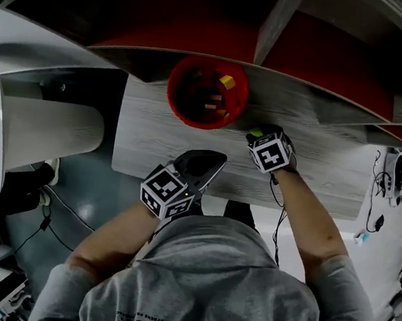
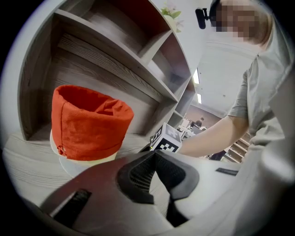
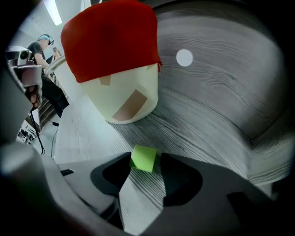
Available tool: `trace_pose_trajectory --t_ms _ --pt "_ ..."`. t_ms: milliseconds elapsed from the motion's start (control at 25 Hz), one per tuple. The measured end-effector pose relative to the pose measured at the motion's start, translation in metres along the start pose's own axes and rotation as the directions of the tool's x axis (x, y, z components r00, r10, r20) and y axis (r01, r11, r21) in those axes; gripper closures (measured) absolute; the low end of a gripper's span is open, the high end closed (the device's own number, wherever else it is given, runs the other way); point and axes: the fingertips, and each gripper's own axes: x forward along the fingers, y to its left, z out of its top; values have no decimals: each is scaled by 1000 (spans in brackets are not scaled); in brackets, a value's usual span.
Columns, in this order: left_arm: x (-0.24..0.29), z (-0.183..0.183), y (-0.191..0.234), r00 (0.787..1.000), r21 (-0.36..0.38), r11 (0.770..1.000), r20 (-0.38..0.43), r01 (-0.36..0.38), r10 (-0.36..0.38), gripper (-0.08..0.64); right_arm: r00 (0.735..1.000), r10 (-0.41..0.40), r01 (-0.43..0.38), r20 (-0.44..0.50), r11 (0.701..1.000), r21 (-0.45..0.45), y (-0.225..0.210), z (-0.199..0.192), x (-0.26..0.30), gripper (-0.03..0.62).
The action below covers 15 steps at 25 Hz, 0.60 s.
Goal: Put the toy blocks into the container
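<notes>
Right gripper [image 3: 145, 162] fingers narrow, pinching green block [image 3: 143, 156] on surface [image 3: 207, 106]. Red container [image 2: 90, 122] at 12 o'clock, nearby. Left gripper [image 2: 155, 154] fingers together, empty.

Closed on green block [image 3: 143, 158] at the tips of right claw [image 3: 144, 162].
Just ahead: red-topped cream container [image 3: 115, 64], upright on grey woodgrain table [image 3: 216, 106]; white dot [image 3: 184, 57] farther ahead, rightward.

Head view looks down; both gripper views face the container [image 2: 87, 122].
</notes>
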Motion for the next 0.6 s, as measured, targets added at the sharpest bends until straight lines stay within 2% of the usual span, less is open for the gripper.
trace_pose_trajectory --t_ms 120,160,400,600 --pt "-1 -1 3 1000 -5 1000 -1 1 -1 549 1000 -4 4 14 1000 -8 1 1 0 376" --pt "-1 0 4 1000 -7 1000 1 1 -1 549 1000 -3 3 18 1000 -10 2 1 -1 422" --pt "-7 15 2 1000 -3 1000 25 1 -1 549 999 11 -10 34 999 -33 9 8 -21 430" --pt "-26 46 3 996 32 1000 87 -1 -2 549 994 9 -7 107 1000 -23 12 44 -74 430"
